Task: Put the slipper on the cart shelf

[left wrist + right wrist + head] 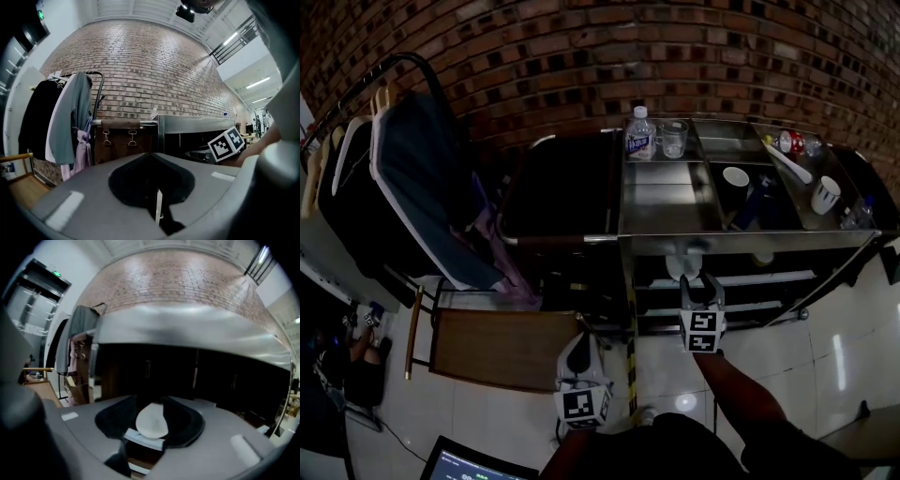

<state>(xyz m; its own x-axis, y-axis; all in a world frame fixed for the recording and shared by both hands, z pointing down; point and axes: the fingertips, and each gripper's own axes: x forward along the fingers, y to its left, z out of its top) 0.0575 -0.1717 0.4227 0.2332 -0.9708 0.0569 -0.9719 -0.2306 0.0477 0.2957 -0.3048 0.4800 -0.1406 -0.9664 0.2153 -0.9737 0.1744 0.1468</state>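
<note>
The right tongs (pixel 701 287) pinch a flat white slipper (pixel 683 264) by one end. Its long axis runs straight ahead to the steel cart shelf (pixel 750 279), just beyond it. The left tongs (pixel 579 349), farther back, seem pressed together and empty.

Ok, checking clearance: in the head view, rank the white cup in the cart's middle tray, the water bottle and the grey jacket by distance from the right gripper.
1. White cup, on the cart, just beyond right gripper.
2. Water bottle, cart's back left.
3. Grey jacket, hanging far left.
</note>
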